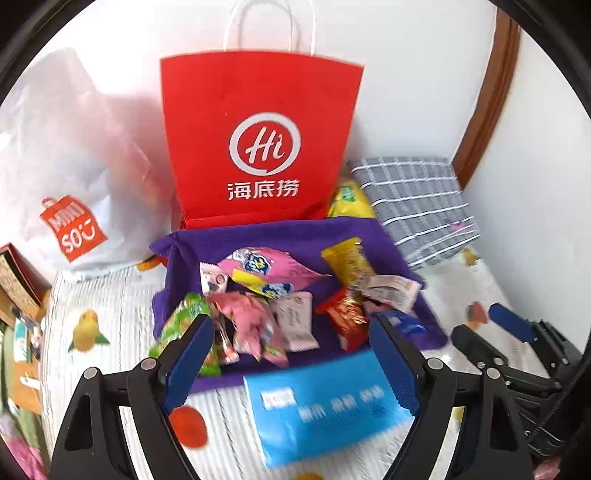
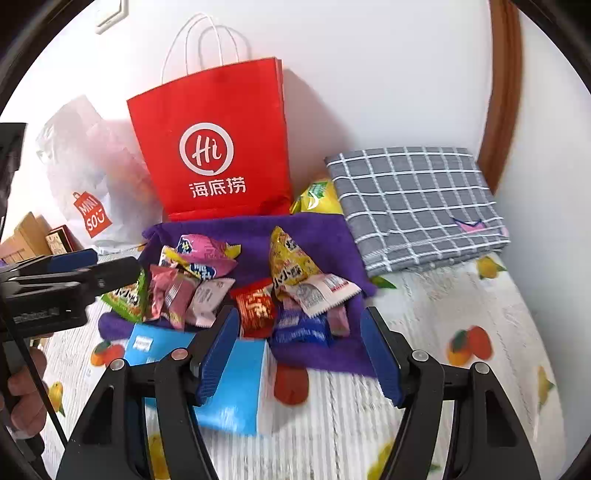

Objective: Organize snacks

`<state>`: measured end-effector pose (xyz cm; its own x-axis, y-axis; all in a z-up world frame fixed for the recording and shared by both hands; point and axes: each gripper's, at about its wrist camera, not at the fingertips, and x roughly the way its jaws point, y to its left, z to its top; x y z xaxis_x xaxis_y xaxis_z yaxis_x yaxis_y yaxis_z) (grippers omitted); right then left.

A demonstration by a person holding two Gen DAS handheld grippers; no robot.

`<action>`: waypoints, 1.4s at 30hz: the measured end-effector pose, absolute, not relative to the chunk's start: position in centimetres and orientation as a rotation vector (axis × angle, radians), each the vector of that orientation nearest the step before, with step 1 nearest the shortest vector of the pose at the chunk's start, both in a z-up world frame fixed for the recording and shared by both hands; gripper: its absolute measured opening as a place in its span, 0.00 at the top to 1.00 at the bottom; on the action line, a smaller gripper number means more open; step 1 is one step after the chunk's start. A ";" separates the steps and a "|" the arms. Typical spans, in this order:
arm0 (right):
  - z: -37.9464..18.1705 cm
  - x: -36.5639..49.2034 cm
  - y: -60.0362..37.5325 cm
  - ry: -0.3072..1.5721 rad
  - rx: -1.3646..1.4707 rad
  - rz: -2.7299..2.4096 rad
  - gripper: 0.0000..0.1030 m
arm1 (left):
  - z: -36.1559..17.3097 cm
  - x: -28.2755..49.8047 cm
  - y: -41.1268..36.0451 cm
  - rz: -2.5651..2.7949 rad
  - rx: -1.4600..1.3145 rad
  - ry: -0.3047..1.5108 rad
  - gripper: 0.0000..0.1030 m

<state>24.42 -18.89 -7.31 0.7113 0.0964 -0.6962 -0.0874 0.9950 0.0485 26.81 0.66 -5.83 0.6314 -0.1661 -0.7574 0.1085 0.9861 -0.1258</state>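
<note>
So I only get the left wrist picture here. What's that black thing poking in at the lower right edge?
Observer: That's the right gripper. Its own camera shows its jaws open with nothing held between them.
Operator: And what is carrying the gripper I'm looking along?
Observer: A hand is wrapped around the handle of the left gripper. It shows only in the right wrist view.
Operator: Anything on the wall I'm missing?
Observer: A pale wall plate sits high up, left of the red paper bag.
</note>
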 end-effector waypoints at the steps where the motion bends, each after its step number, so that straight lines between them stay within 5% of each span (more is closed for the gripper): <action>1: -7.0 23.7 -18.9 0.768 0.014 0.099 0.34 | -5.5 25.9 0.8 -0.159 -0.081 0.864 0.17; 9: -4.9 18.3 -19.6 0.773 0.044 0.065 0.33 | -2.7 18.5 0.4 -0.084 -0.057 0.747 0.12; 12: -4.1 15.7 -19.8 0.743 0.032 0.035 0.22 | -2.2 15.6 0.0 -0.068 -0.050 0.718 0.09; 20: -3.1 9.6 -20.4 0.681 0.003 -0.001 0.18 | -2.0 9.7 -0.8 -0.050 -0.069 0.690 0.03; 24: -2.8 7.3 -20.7 0.641 -0.006 -0.009 0.04 | -1.9 7.2 -1.2 -0.037 -0.072 0.675 0.03; 42: -1.8 1.8 -21.4 0.595 -0.024 -0.002 0.02 | -0.8 1.4 -1.8 0.006 -0.046 0.618 0.02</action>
